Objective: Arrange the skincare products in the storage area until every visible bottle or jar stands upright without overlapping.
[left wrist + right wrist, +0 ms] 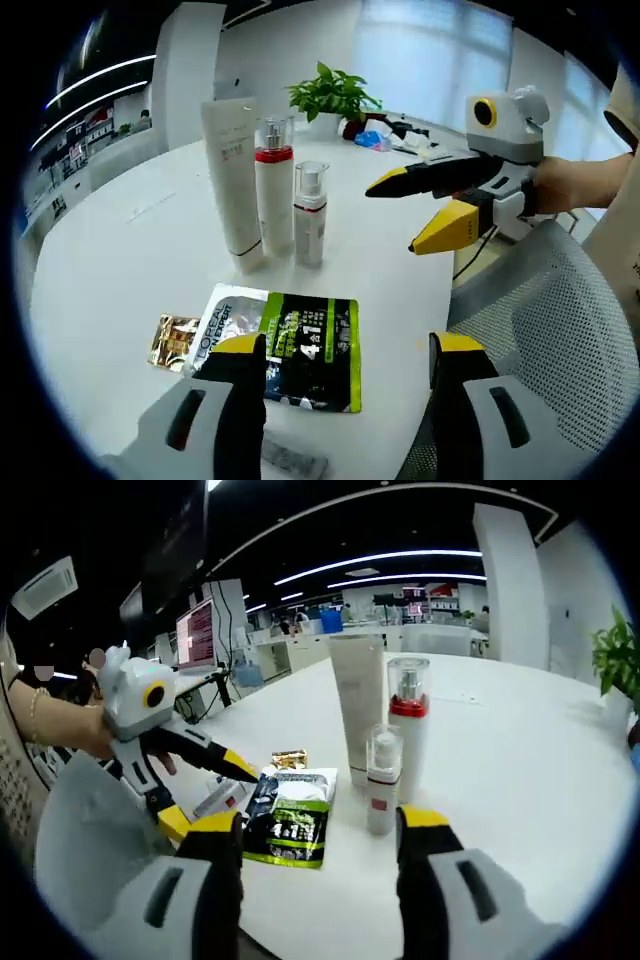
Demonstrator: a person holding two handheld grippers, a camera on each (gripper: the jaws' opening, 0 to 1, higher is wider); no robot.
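Bottles upright mid-table; sachet near edge.

Left gripper view: small grey item below the black-green sachet is cut by the picture's bottom edge, type unclear. Print on the white tube too small to read. Right gripper view: plant cut off at right; gold sachet partly hidden behind the black-green sachet.

A potted green plant stood far ahead of the left tool, beyond the white table. A mesh chair back lay to that tool's right. Left of the right tool, a monitor glowed on a distant desk, under ceiling light strips.
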